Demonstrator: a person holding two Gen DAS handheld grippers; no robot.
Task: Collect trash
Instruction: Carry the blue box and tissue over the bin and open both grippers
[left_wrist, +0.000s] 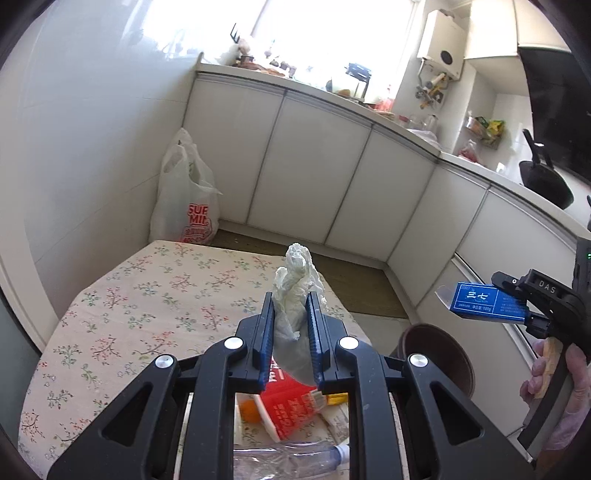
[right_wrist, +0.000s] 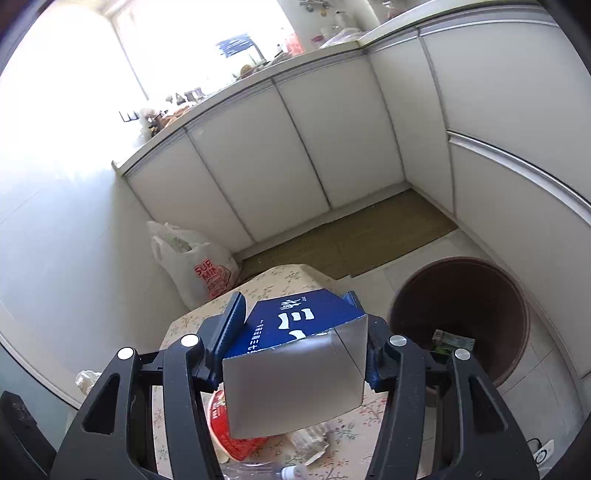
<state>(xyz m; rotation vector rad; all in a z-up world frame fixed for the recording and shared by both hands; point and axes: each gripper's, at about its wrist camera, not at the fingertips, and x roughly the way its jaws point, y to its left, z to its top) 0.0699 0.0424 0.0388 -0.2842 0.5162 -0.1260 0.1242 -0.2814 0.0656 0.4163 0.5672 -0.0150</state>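
A crumpled white tissue (left_wrist: 295, 295) stands upright between the blue pads of the left claw (left_wrist: 291, 306), which is clamped on it above the bench (left_wrist: 129, 302) with its flowered cloth. The right claw (right_wrist: 299, 321) is closed on a blue box (right_wrist: 295, 325) with white lettering, its open silver end flap turned toward the camera; in the left wrist view that box (left_wrist: 476, 301) is held out past the bench's right edge, with a gloved hand (left_wrist: 554, 373) on the handle. A round brown bin (right_wrist: 458, 295) stands on the floor just beside the bench, some scraps at its bottom. Under the claws lie a red packet (left_wrist: 291, 410) and a clear plastic bottle (left_wrist: 288, 458). A white shopping bag (left_wrist: 186, 199) sits in the corner by the cabinets (left_wrist: 306, 162).
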